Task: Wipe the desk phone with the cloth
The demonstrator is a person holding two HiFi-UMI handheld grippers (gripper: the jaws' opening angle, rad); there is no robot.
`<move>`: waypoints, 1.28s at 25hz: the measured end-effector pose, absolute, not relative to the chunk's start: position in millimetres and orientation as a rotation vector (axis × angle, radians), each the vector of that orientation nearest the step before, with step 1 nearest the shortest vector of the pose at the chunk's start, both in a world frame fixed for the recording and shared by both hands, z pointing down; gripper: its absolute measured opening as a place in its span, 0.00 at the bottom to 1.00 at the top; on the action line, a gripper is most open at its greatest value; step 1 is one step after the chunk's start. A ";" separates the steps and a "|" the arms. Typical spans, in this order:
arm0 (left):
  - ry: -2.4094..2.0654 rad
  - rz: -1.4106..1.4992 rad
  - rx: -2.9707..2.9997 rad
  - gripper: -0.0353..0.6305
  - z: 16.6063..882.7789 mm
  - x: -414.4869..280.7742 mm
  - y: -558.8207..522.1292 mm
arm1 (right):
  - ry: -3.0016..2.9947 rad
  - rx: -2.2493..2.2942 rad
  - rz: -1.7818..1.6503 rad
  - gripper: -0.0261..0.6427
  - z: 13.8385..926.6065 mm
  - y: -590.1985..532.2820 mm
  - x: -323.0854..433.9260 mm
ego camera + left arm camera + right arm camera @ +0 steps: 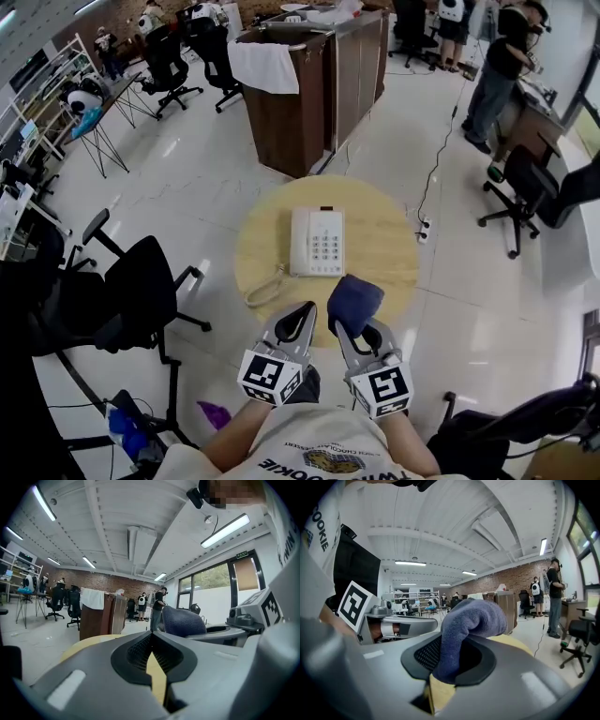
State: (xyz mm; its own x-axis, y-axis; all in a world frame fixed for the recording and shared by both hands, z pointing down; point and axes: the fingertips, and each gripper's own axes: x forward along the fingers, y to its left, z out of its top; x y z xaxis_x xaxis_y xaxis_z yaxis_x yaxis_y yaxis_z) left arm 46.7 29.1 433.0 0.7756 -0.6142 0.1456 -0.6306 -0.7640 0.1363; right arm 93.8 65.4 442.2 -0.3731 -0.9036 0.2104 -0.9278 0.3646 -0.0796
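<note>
A white desk phone (317,241) lies in the middle of a round wooden table (384,244), its coiled cord (263,290) trailing off to the left. My right gripper (354,330) is shut on a dark blue cloth (355,301), held near the table's front edge, short of the phone. In the right gripper view the cloth (465,629) bulges up out of the jaws. My left gripper (302,319) hovers beside it, shut with nothing in it; its view shows the jaws (151,645) meeting over the table top, with the cloth (183,621) to the right.
A black office chair (131,291) stands left of the table, another (520,187) to the right. A brown wooden cabinet (309,89) with a white towel (265,66) stands behind. A cable and a power strip (424,228) lie on the floor at right. People stand far back.
</note>
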 end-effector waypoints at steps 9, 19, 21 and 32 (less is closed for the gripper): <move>-0.882 0.128 2.785 0.04 440.6 45.1 -40.8 | -2.413 1.712 0.305 0.15 448.3 -7.5 84.5; -0.799 0.109 2.753 0.04 455.5 40.7 -88.1 | -2.357 1.728 0.310 0.15 453.2 -65.0 69.6; -0.805 0.105 2.739 0.04 459.4 39.6 -95.9 | -2.349 1.732 0.310 0.15 453.0 -70.3 70.9; -0.834 0.113 2.686 0.04 473.0 43.4 -113.8 | -2.360 1.676 0.315 0.15 459.9 -123.7 90.4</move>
